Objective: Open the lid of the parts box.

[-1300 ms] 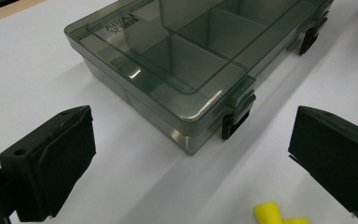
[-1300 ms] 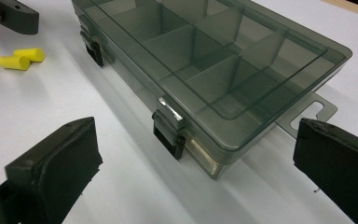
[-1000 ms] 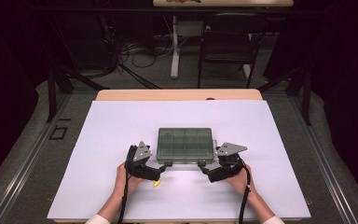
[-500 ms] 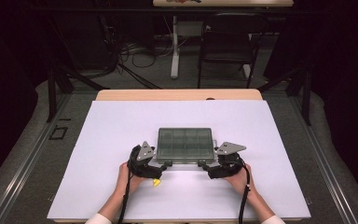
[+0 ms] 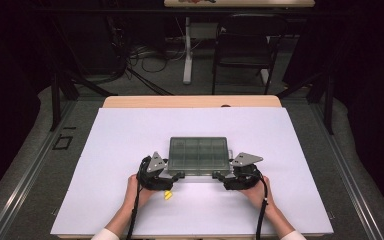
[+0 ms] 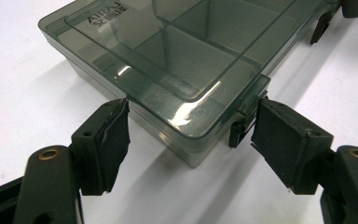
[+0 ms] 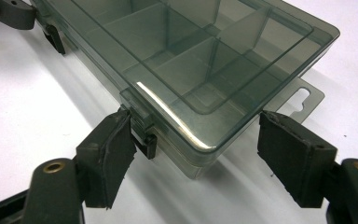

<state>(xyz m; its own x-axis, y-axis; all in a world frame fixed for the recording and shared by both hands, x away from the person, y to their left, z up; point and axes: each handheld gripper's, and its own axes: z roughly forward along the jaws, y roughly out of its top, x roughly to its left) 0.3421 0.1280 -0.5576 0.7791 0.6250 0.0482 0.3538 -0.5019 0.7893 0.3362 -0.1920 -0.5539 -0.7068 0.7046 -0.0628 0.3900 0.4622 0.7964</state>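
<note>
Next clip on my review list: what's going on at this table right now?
A person at a white-covered table holds a gripper in each hand, both at the near corners of a closed, smoky-grey clear plastic compartment box. The left gripper and the right gripper each straddle a front corner beside a dark latch. Both pairs of jaws have just been closing, with the box corners between them, but the pads are not yet pressing. A small yellow piece lies near the left hand.

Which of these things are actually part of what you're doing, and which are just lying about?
In use:
- smoky clear plastic compartment box, lid shut
- left gripper, jaws just closing round a box corner
- right gripper, likewise

Lying about:
- small yellow piece
- black chair
</note>
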